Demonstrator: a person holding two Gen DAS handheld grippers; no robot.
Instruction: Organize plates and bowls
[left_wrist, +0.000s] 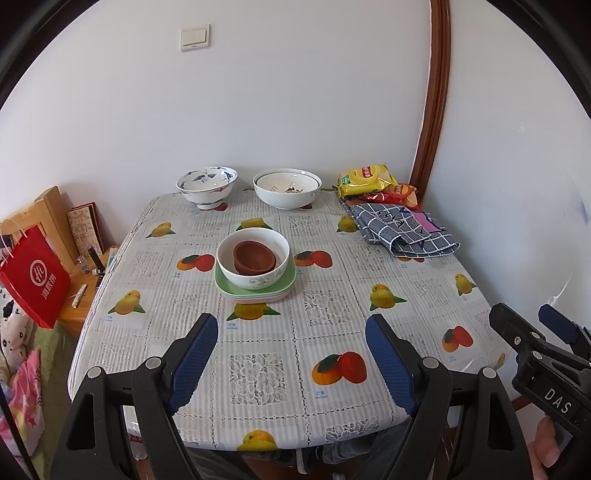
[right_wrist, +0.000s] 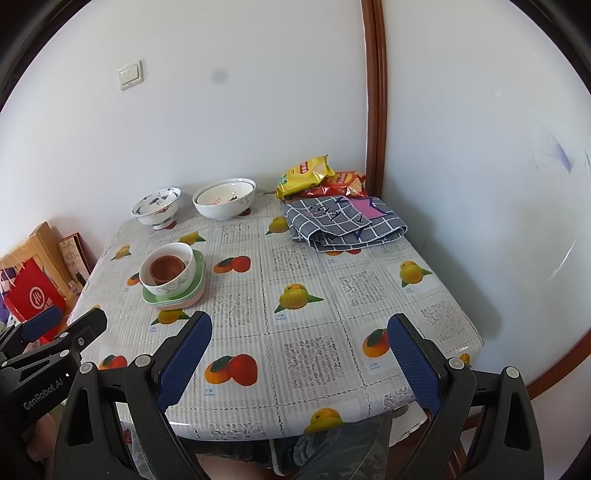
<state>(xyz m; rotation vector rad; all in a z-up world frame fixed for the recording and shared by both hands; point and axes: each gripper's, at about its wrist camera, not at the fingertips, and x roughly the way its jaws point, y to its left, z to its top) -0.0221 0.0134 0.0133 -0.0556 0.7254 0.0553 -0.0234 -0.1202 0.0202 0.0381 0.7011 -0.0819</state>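
Bowls and plates are what I have to tidy, and some of that looks done. In the middle of the surface (left_wrist: 332, 332) there is a neat pile: a small brown bowl (left_wrist: 254, 256) sits inside a white bowl (left_wrist: 253, 258), and the white bowl sits on a stack of plates (left_wrist: 255, 290), green on top and pink at the bottom.

Two more bowls wait at the far edge by the wall. One is the blue-patterned bowl (left_wrist: 207, 186). The other is the big white bowl (left_wrist: 287, 188), and it seems to have a second bowl tucked inside it. These two are well apart from the pile, so I think they are what is left to do.

My left tool (left_wrist: 291, 354) is spread wide and holds nothing. It hangs over the near side of the surface, pointing at the pile. My right tool (right_wrist: 299, 354) is spread wide too, and it holds nothing. It hangs over the near side as well.

A checked cloth (left_wrist: 402, 230) and some snack bags (left_wrist: 369, 182) lie in the far right corner. I do not think they are part of my job.
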